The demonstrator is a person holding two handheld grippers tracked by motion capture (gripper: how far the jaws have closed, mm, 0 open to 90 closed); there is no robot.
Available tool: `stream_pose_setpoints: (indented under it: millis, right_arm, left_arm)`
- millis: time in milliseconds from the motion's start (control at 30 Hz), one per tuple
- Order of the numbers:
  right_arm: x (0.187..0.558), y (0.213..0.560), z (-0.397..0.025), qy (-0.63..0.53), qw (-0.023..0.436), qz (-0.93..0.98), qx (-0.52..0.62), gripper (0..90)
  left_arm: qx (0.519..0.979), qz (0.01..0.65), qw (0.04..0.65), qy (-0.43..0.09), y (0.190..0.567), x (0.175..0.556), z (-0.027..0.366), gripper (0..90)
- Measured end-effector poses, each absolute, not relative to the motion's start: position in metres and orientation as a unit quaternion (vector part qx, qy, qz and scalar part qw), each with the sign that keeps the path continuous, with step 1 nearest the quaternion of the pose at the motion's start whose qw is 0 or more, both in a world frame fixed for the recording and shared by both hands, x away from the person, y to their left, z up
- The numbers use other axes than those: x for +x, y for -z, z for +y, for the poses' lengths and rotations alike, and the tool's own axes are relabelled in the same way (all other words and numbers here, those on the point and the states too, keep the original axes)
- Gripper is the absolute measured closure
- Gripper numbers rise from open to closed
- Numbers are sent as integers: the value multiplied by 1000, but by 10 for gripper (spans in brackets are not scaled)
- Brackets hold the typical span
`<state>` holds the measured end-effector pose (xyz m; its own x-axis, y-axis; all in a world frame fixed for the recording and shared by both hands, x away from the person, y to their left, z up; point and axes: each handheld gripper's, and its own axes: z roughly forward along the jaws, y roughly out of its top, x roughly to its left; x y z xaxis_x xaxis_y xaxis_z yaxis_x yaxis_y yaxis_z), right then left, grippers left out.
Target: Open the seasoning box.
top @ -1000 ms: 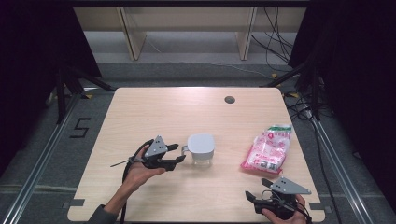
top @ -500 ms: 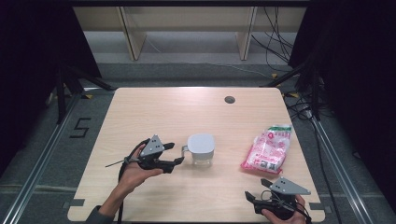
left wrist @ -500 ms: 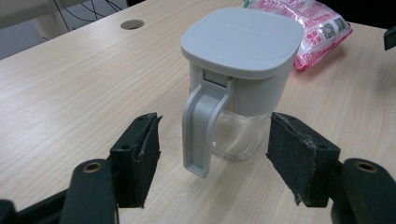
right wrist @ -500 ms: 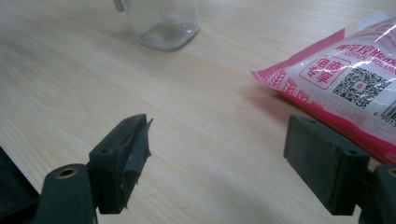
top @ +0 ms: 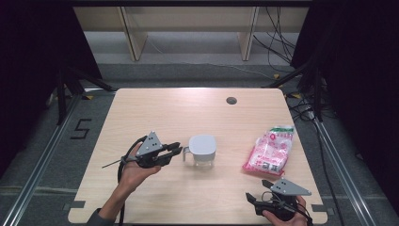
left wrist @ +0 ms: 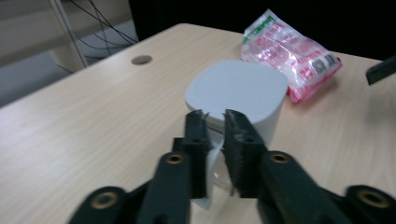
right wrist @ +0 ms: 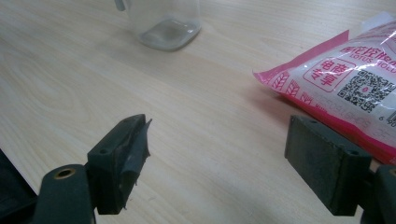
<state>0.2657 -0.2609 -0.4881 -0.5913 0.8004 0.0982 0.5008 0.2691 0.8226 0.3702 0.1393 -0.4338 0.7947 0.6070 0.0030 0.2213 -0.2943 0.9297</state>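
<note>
Gripping the cup's handle (left wrist: 212,156), the left tongs (top: 173,151) stay clenched — the right tongs (right wrist: 219,163) gape, released.

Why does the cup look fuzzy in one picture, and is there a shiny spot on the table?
In the left gripper view the cup and the pink bag are soft and blurred, as are the near parts of the left gripper. In the high view a pale glare lies on the table's far part. In the right gripper view the bag's print is sharp.
</note>
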Motion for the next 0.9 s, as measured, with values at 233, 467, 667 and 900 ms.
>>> stream_pose_setpoints:
  millis: [233,467,667,900]
  right_arm:
    - [264,487,-259,-435,171,777,422,224]
    - [265,486,-256,-432,175,782,414,224]
    - [264,486,-254,-434,167,779,420,225]
    - [266,486,-255,-435,170,783,410,225]
  left_arm:
    - [782,245,540,-193,429,376,131,881]
    - [782,238,547,-180,428,387,116,891]
    - [782,256,542,-172,435,393,112,890]
    - [783,261,539,-168,440,398,110,889]
